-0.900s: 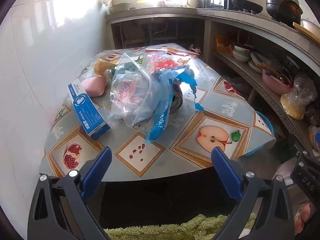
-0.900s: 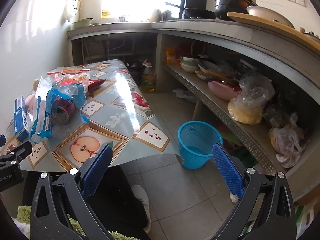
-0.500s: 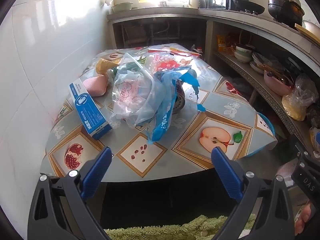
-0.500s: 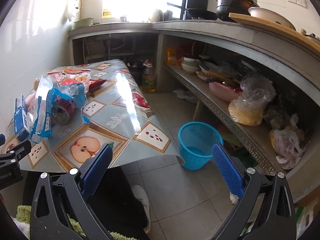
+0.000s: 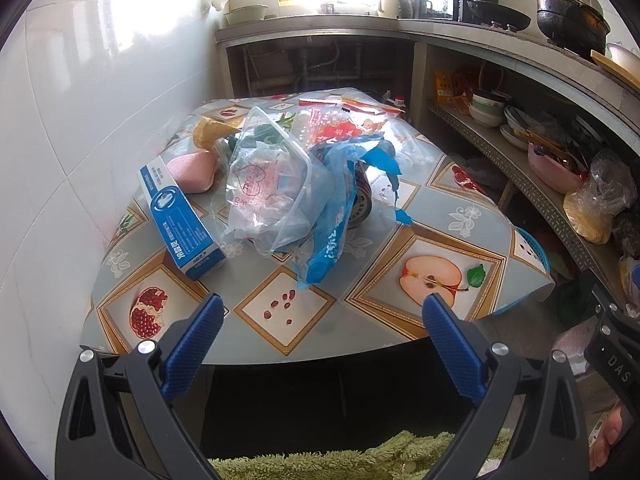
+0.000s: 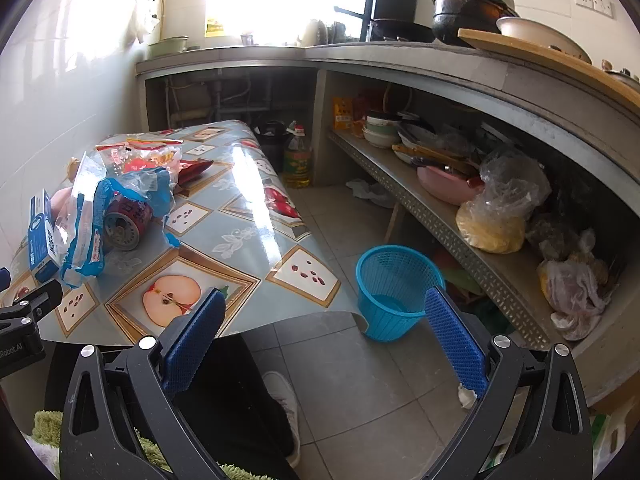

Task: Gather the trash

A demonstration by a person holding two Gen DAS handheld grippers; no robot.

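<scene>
— Trash first: where does it lie, from the left wrist view?

— Piled near the middle of the table (image 5: 460, 216): a clear bag (image 5: 268, 184), a blue wrapper (image 5: 336, 224) draped over a can (image 5: 362, 204), and a blue box (image 5: 180, 216) toward the wall-side edge. The near edge, with its fruit-print cloth, is bare.

— And the left gripper (image 5: 320, 312)?

— Spread wide, holding nothing, hanging over that near edge, apart from the pile.

— From the right wrist view?

— The right gripper (image 6: 320, 308) is just as wide and empty, above open floor (image 6: 360, 380) off the table's near corner. A blue basket (image 6: 394, 292) stands on the floor just beside that corner, between table and shelf (image 6: 440, 220).
</scene>
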